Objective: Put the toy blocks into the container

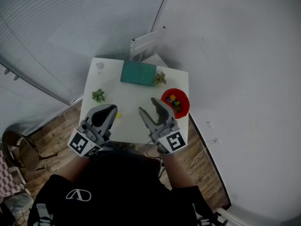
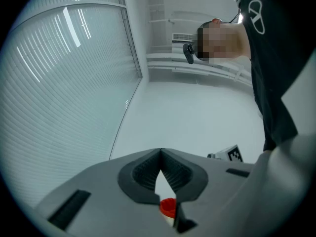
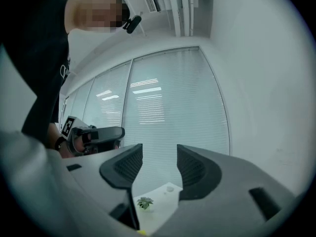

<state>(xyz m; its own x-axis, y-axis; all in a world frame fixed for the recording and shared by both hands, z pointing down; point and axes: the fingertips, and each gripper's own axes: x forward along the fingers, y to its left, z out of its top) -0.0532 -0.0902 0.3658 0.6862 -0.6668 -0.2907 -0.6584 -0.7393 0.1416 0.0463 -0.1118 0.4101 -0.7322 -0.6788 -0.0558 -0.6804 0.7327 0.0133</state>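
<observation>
A small white table (image 1: 134,121) stands in the corner of a room, with window blinds (image 1: 70,27) on one side, a plain white wall on the other and wooden floor beneath. At the table's right edge sits a red bowl (image 1: 184,108) with several coloured blocks (image 1: 173,100) inside it. One yellow block (image 1: 118,115) lies on the table, just beside the tip of the left hand-held gripper (image 1: 112,108). Further back are a teal box (image 1: 138,73) and two small green plants, one near the left edge (image 1: 98,95) and one touching the box's right corner (image 1: 160,78).

The person holds both tools above the near edge of the table. The left hand-held gripper (image 2: 160,151) has its jaws together, tips meeting, with nothing gripped. The right hand-held gripper (image 3: 159,149) has its jaws apart and empty, hovering just left of the bowl.
</observation>
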